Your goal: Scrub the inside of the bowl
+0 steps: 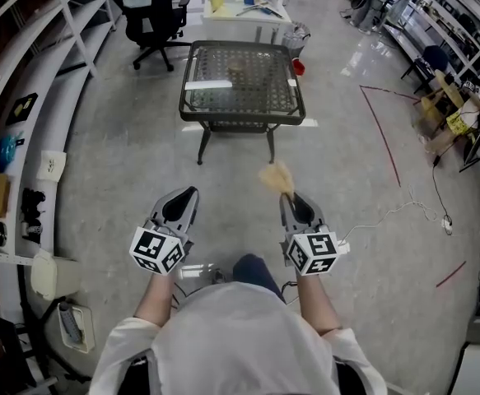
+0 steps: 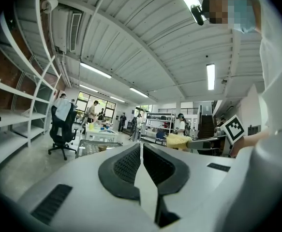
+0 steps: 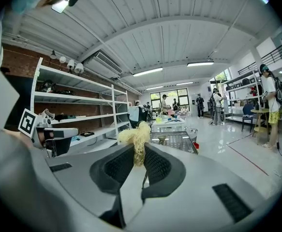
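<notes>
Two grippers in the head view, left gripper [image 1: 188, 196] and right gripper [image 1: 289, 199], well short of the mesh surface [image 1: 260, 99] bearing the bowl [image 1: 238, 75]. Left gripper view: fingers [image 2: 125, 166] shut tight against each other. Right gripper view: fingers pinching a yellow scrubber [image 3: 136, 138]; the bowl's contents can't be made out.

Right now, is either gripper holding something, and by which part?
The right gripper holds a pale yellow fibrous scrub pad by its lower end. The left gripper is shut and empty.
</notes>
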`<action>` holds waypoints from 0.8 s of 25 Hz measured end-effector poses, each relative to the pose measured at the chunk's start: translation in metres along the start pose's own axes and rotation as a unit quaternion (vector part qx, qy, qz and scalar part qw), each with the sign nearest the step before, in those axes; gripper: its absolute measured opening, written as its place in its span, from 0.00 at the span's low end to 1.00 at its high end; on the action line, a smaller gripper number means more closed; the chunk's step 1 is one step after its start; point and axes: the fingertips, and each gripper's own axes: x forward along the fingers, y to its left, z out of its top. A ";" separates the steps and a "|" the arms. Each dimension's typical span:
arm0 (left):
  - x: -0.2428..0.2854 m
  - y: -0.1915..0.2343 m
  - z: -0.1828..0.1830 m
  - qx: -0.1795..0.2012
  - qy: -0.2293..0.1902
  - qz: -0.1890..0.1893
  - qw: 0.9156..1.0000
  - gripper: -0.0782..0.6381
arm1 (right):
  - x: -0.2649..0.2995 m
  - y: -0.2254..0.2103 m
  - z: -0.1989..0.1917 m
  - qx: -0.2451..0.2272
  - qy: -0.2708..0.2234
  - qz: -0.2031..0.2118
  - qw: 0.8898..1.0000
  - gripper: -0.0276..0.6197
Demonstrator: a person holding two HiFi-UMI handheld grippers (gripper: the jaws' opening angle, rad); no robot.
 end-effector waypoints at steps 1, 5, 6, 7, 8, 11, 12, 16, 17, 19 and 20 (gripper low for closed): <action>0.001 0.003 0.000 -0.003 0.000 0.002 1.000 0.17 | 0.002 -0.001 0.000 0.000 0.002 -0.001 1.000 0.15; 0.012 0.015 -0.007 -0.012 0.007 0.007 1.000 0.17 | 0.015 -0.012 -0.002 0.001 0.012 -0.003 1.000 0.15; 0.018 0.018 -0.007 -0.015 0.007 0.010 1.000 0.17 | 0.020 -0.017 -0.001 0.001 0.012 -0.002 1.000 0.15; 0.023 0.022 -0.007 -0.017 0.007 0.012 1.000 0.17 | 0.025 -0.020 0.000 0.001 0.012 -0.001 1.000 0.15; 0.029 0.025 -0.006 -0.018 0.006 0.013 1.000 0.17 | 0.031 -0.024 0.001 0.001 0.012 0.000 1.000 0.15; 0.048 0.036 -0.004 -0.017 0.008 0.015 1.000 0.17 | 0.052 -0.032 0.005 0.003 0.012 0.005 1.000 0.15; 0.055 0.039 -0.003 -0.016 0.009 0.015 1.000 0.17 | 0.059 -0.035 0.006 0.003 0.012 0.008 1.000 0.15; 0.090 0.044 0.007 -0.007 0.006 0.018 1.000 0.17 | 0.084 -0.058 0.013 0.005 0.011 0.020 1.000 0.15; 0.099 0.044 0.009 -0.005 0.005 0.017 1.000 0.17 | 0.090 -0.065 0.014 0.007 0.011 0.022 1.000 0.15; 0.116 0.046 0.009 -0.005 0.007 0.017 1.000 0.17 | 0.101 -0.077 0.014 0.010 0.013 0.026 1.000 0.15; 0.124 0.048 0.008 -0.006 0.008 0.019 1.000 0.17 | 0.108 -0.082 0.015 0.011 0.014 0.029 0.999 0.15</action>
